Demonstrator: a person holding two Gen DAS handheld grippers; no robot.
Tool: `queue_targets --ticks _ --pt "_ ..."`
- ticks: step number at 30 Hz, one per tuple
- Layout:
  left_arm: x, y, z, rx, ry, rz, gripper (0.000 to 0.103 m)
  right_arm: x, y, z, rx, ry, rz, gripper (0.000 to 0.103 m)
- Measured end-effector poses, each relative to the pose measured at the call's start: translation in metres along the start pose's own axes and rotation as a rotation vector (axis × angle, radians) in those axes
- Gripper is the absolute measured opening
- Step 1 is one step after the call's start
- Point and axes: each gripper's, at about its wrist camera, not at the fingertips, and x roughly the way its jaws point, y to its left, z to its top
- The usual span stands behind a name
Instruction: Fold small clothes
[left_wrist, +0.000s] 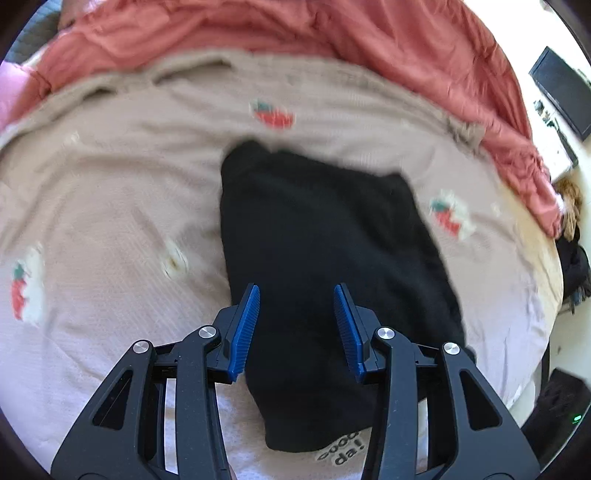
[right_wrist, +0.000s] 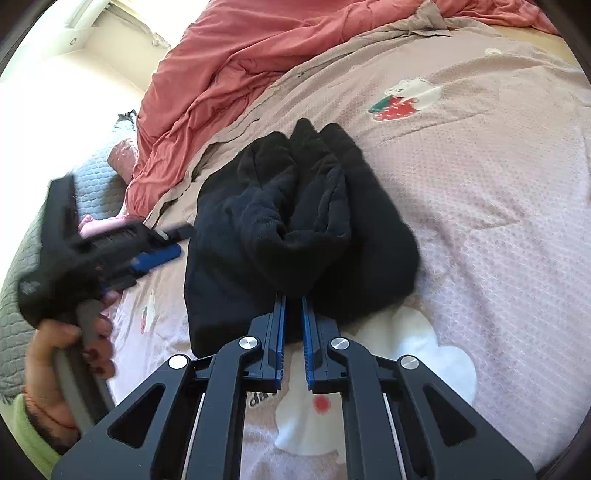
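Note:
A black garment lies folded over on the pink bedspread. In the left wrist view my left gripper is open, its blue pads apart above the garment's near part, holding nothing. In the right wrist view the black garment is bunched with a thick fold on top. My right gripper has its jaws nearly shut, with the tips at the garment's near edge; a narrow gap shows between the pads. The left gripper shows at the left of that view, held by a hand.
A red duvet is heaped along the far side of the bed, also in the right wrist view. Strawberry and bear prints dot the bedspread. A grey quilted mat lies left. A dark screen stands right.

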Motion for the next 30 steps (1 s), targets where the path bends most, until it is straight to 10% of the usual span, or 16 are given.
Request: queue_targets --ticks 7,17,30 --pt "0.011 -0.013 -0.014 0.109 -0.035 0.089 0.034 -0.027 -0.015 0.03 0.003 -0.094 -0.018 0.026" --pt "0.015 -0.015 -0.021 0.124 -0.066 0.076 0.034 0.021 0.013 0.077 -0.195 0.023 -0.008 0.047" --pt "0.01 -0.009 -0.025 0.106 -0.085 0.035 0.034 0.078 -0.002 0.111 -0.208 0.121 0.073 0.044"
